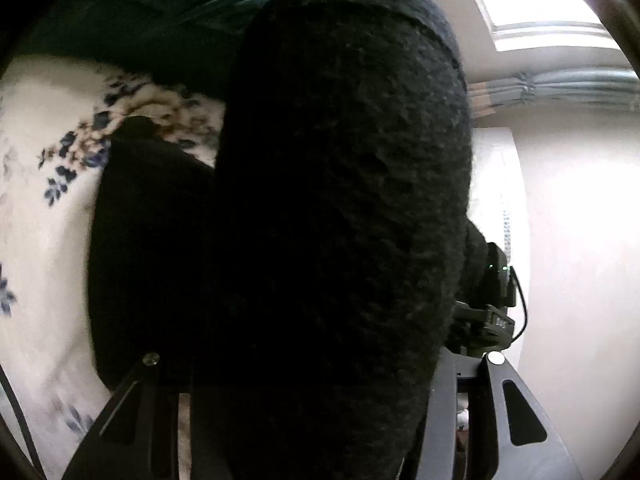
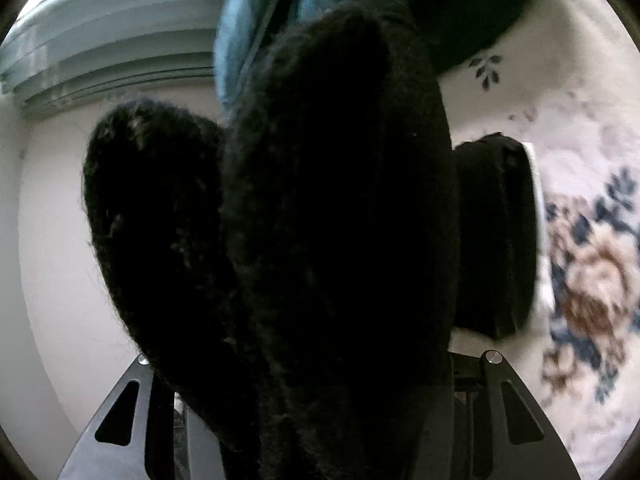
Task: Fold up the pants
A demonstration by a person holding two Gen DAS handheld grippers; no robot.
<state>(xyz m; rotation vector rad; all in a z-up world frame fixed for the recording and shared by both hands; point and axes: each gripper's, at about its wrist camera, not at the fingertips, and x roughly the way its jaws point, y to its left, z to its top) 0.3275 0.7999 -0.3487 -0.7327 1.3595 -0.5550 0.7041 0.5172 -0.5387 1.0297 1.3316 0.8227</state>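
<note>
Pants [image 1: 340,200] of black fuzzy knit fill the middle of both wrist views, bunched between the fingers of each gripper. The left gripper [image 1: 320,420] has its jaws closed onto a thick fold of the fabric; the right gripper [image 2: 316,420] is clamped on the fabric the same way. Behind lies a floral bedspread [image 1: 44,208], with a pale wall [image 1: 580,240] on the open side. Teal cloth [image 2: 248,28] hangs near the top edge of the right view.
</note>
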